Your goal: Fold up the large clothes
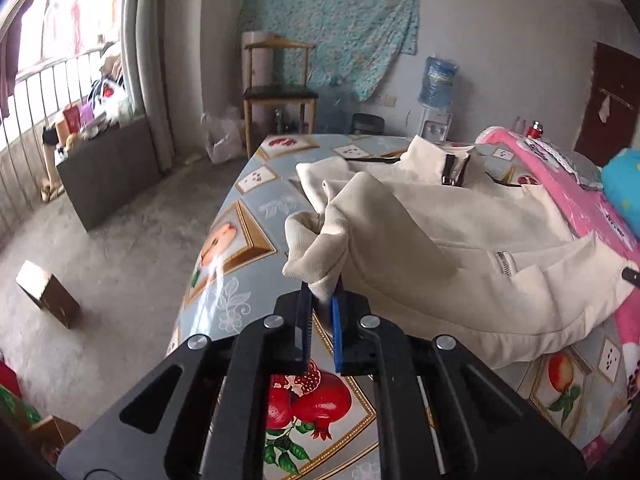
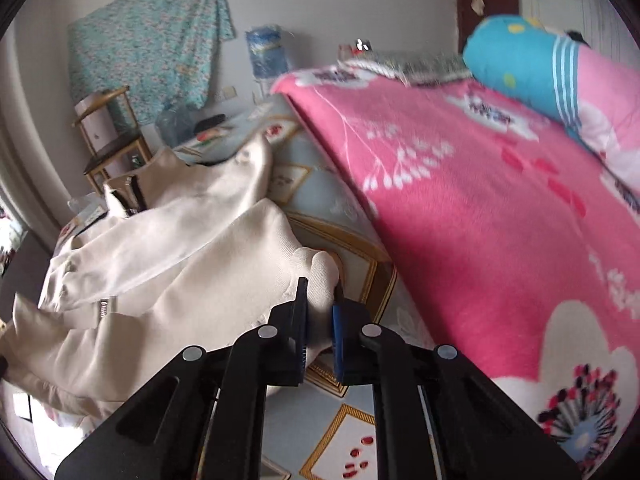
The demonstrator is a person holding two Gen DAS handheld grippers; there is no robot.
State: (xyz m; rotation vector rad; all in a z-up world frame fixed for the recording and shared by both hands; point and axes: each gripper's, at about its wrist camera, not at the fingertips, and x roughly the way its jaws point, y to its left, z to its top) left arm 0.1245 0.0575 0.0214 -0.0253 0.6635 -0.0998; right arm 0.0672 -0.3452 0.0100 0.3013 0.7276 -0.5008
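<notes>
A cream zip-up jacket (image 1: 460, 236) lies spread on the table with the fruit-print cloth (image 1: 248, 216). My left gripper (image 1: 322, 300) is shut on a ribbed sleeve cuff (image 1: 308, 248), which is lifted off the table and hangs bunched above the jaws. In the right wrist view the same jacket (image 2: 160, 264) lies to the left, and my right gripper (image 2: 320, 312) is shut on the other ribbed cuff (image 2: 316, 276), raised over the tablecloth (image 2: 352, 432). The sleeves trail back to the jacket's body, whose collar (image 1: 436, 156) points to the far end.
A pink flowered blanket (image 2: 480, 208) with a blue pillow (image 2: 520, 60) borders the table on the right. A wooden chair (image 1: 280, 92) and a water dispenser (image 1: 438, 92) stand beyond the far end. The bare concrete floor (image 1: 100, 248) with a cardboard box (image 1: 48, 292) lies to the left.
</notes>
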